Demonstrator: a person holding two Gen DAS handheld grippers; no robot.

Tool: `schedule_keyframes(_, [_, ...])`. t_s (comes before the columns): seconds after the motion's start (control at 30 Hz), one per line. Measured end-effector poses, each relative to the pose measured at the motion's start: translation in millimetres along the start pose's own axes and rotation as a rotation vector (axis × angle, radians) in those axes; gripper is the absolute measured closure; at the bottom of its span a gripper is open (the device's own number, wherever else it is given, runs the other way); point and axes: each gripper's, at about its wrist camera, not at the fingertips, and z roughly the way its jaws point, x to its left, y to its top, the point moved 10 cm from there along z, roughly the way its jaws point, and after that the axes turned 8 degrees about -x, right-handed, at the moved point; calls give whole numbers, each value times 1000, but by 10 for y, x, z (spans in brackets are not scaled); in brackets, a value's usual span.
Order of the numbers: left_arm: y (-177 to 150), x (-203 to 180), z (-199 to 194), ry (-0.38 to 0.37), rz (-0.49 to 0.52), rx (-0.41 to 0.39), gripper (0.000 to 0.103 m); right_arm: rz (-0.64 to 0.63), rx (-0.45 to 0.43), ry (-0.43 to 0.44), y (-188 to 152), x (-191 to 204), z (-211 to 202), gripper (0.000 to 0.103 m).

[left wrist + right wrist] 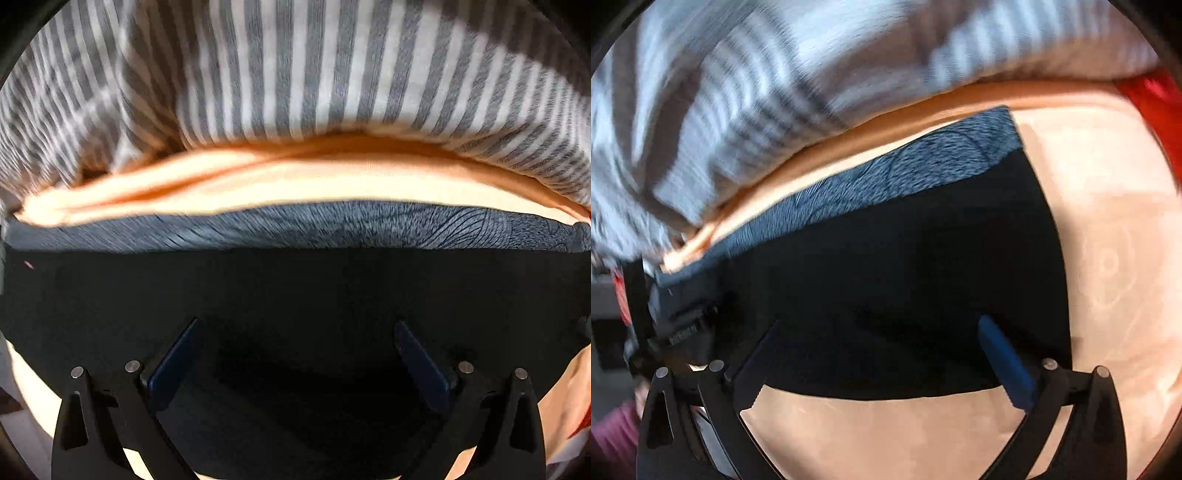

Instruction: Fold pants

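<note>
Both the left gripper (295, 354) and right gripper (879, 350) are hanging wide apart, gripping nothing. The pants (905, 277) are lying folded flat on the sheet (1108, 221), seemingly released to settle.

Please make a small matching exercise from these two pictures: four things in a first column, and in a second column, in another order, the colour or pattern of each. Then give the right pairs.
Column one:
1. pants
2. bed sheet
3. blanket
4. pads of the right gripper

Column two:
A. grey and white stripes
B. dark blue
C. black, with a blue-grey patterned band along one edge
D. pale peach

Right pairs: 1-C, 2-D, 3-A, 4-B.

The right gripper is open over the pants, nothing clamped between its pads.
</note>
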Motion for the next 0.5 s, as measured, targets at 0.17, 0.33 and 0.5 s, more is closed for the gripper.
schedule_keyframes(0.17, [273,456,-233,-4,72,-116,0,156,-10,33,-80,-11,-188,0])
schedule_keyframes(0.33, [381,1549,-136,63,32,-107,0,130,-31,47,-402,480,-286,3])
schedule_keyframes(0.5, [250,2691,253,182,-57,-48,1,64,-20,99,-766,1232,-104,38])
